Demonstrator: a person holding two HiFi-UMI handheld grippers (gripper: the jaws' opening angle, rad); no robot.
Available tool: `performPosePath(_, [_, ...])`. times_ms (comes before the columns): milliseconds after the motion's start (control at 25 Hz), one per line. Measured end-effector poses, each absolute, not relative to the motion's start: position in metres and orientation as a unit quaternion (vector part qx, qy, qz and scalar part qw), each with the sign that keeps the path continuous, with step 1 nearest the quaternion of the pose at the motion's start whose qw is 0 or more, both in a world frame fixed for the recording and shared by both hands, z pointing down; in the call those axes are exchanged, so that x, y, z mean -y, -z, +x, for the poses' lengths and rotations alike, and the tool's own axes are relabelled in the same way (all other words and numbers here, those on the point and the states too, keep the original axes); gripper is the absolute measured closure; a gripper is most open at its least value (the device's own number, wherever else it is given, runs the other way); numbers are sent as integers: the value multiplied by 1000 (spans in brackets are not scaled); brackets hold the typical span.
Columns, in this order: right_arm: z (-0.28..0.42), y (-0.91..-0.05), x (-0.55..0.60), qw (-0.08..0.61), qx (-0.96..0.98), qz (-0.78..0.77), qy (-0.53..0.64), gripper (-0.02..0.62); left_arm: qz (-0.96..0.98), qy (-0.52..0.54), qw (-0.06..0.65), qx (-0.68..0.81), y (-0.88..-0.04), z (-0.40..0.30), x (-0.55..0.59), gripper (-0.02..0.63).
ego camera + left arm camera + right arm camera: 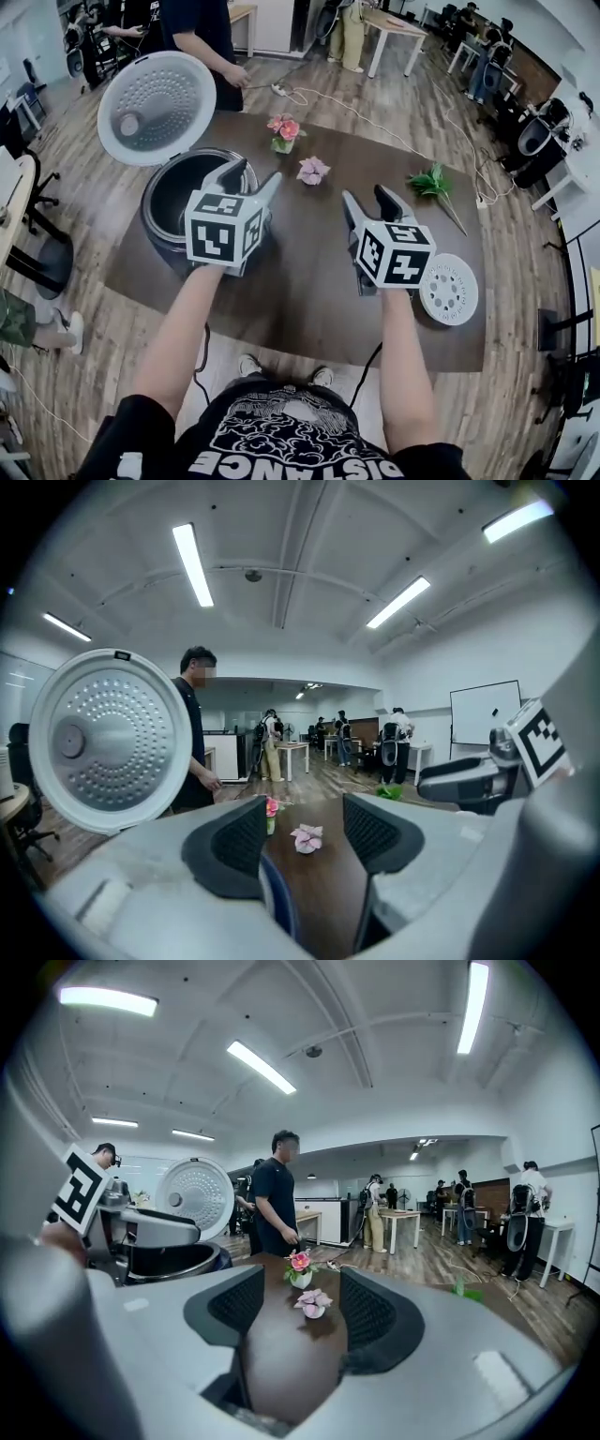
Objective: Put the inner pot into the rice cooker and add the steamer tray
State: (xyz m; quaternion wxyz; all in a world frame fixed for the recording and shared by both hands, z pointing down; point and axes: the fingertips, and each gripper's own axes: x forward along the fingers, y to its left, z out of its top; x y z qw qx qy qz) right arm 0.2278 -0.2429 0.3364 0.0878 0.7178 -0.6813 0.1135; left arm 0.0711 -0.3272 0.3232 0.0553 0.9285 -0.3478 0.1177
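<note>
Nearest are the person's two bare forearms, each ending in a grey moulded plastic gripper with a square-marker cube. The left claw (253,175) stands apart with nothing between its ribbed black pads (246,838), and so does the right claw (367,195), whose own view shows only bare wood between its pads (366,1312). Both point away from the person over the dark brown, smooth surface (309,300). The steamer tray (448,289), a white round perforated disc, lies flat near the surface's right front edge, just right of the right gripper's cube; being round, it has no long axis. To the left stands the rice cooker (167,246), a dark rounded body, with what looks like the inner pot (187,187) seated in it, mouth up, black and glossy inside a bright metal rim. Its lid (157,108) is swung open behind it, a white circle with a dimpled metal plate facing the person. Further along the surface are a pink flower in a small pot (285,131), a pale pink blossom (312,171) and a green sprig (433,183). Beyond the far edge stands a person in dark clothes (202,28).
</note>
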Motion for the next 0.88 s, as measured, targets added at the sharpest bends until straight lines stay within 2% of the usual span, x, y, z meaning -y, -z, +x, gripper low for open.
performPosePath(240, [287,-338,196,73,648,749,-120,327,947,-126,56,288,-331,146,293,331])
performPosePath(880, [409,-362,69,40,549,821,-149,306,978,-143,63,140,-358,299,198,316])
